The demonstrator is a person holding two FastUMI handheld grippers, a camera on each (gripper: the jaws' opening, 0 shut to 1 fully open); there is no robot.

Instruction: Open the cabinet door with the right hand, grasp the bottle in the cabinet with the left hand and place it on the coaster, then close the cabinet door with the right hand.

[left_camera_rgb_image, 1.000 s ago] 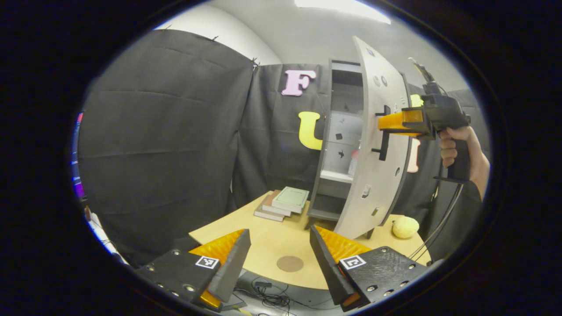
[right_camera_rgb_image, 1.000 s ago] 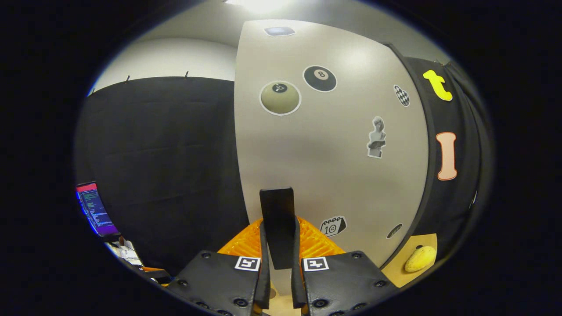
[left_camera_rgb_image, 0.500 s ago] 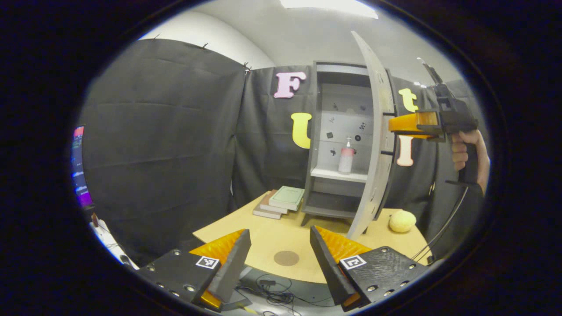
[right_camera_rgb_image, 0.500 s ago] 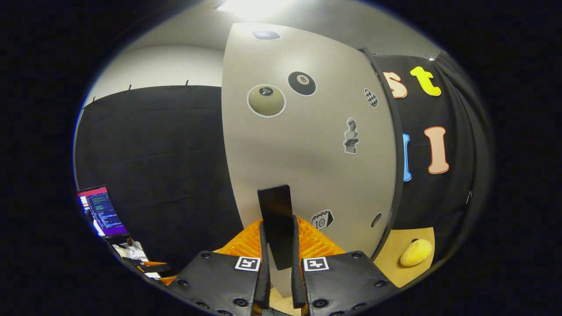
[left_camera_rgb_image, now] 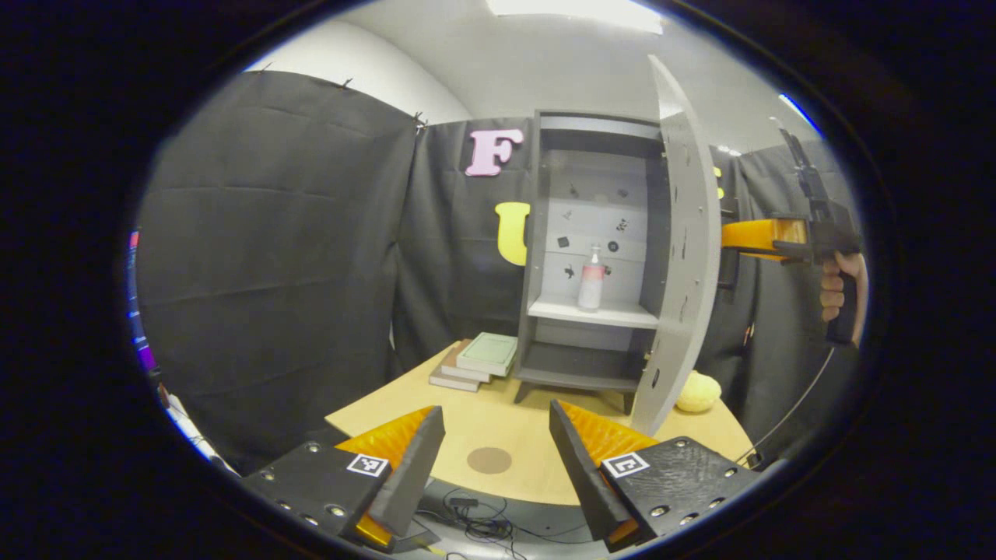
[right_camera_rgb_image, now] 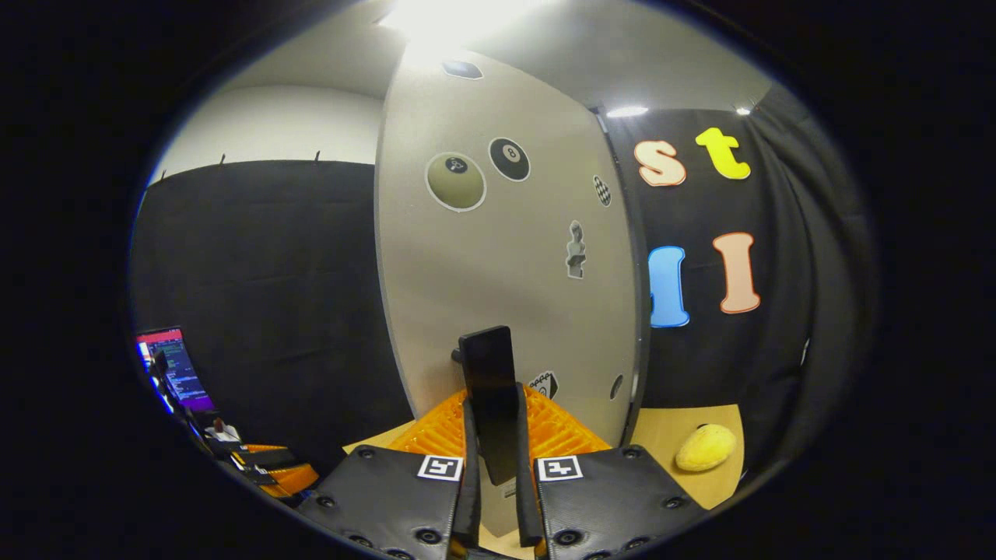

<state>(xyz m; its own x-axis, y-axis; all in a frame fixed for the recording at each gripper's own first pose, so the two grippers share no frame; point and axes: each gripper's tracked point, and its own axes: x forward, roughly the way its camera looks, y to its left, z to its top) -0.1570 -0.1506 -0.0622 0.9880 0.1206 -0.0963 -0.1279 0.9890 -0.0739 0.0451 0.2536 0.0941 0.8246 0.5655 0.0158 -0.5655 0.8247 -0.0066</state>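
Door [left_camera_rgb_image: 681, 257] of the cabinet [left_camera_rgb_image: 589, 233] stands swung wide. My right tool [right_camera_rgb_image: 493, 498] is clenched on the door's dark handle [right_camera_rgb_image: 490, 389]; in the left gripper view I see it at 3 o'clock. Bottle [left_camera_rgb_image: 591, 278] stands upright on the middle shelf [left_camera_rgb_image: 593, 313]. Left tool [left_camera_rgb_image: 490, 455] hangs released above the desk [left_camera_rgb_image: 513, 420]'s near edge, coaster [left_camera_rgb_image: 489, 460] between its fingers at 6 o'clock.

The grey cabinet door [right_camera_rgb_image: 506, 257] is showing black and olive ball stickers and a checkered one. The bottle [left_camera_rgb_image: 591, 278] is fading white to pink. The coaster [left_camera_rgb_image: 489, 460] is looking brown on the tan table [left_camera_rgb_image: 506, 424]; the plush [right_camera_rgb_image: 705, 448] is looking yellow.
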